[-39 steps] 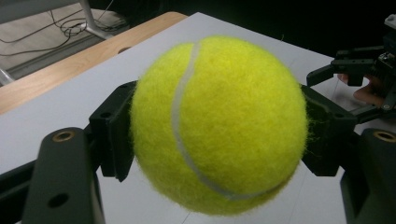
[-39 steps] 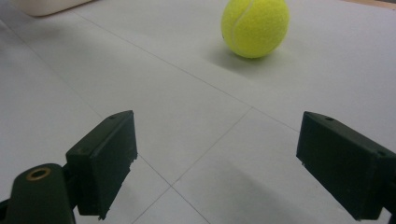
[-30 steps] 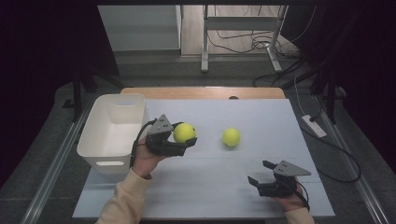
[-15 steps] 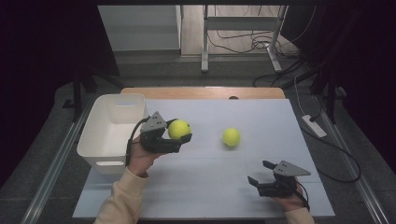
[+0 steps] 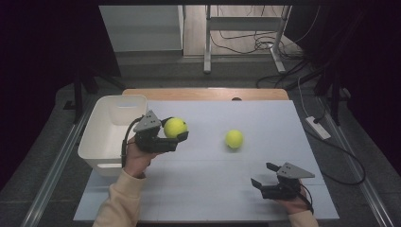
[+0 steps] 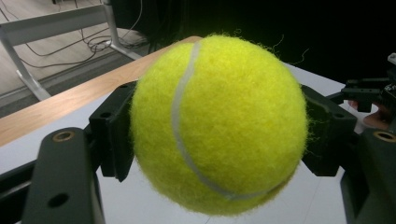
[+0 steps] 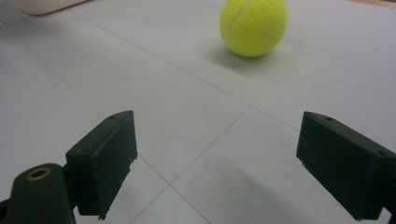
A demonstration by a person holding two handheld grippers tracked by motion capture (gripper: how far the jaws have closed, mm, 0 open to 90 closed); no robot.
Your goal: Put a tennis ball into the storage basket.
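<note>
- My left gripper is clamped on a tennis ball; in the left gripper view both black jaws press into the felt of that held ball from opposite sides, with the white seam curving down its face.
- The held ball sits clear of the table surface, just beside the right wall of the white bin, at about the height of the bin's rim.
- My left hand grips the tool body from below, on the near side of the bin's right corner, and the grey three-cornered plate on top points toward the bin's far end.
- My right gripper has its jaws standing wide apart with nothing between them; the right gripper view shows bare table between the two pads.
- The right gripper rests low at the near right part of the table, well apart from the bin.
- A second tennis ball lies on the table, to the right of the bin, beyond the held ball and between the two grippers.
- In the right gripper view this second ball lies ahead of the open jaws, untouched, and a corner of the bin shows at the far upper left.
- The bin stands at the left edge of the table; its visible interior appears bare.
</note>
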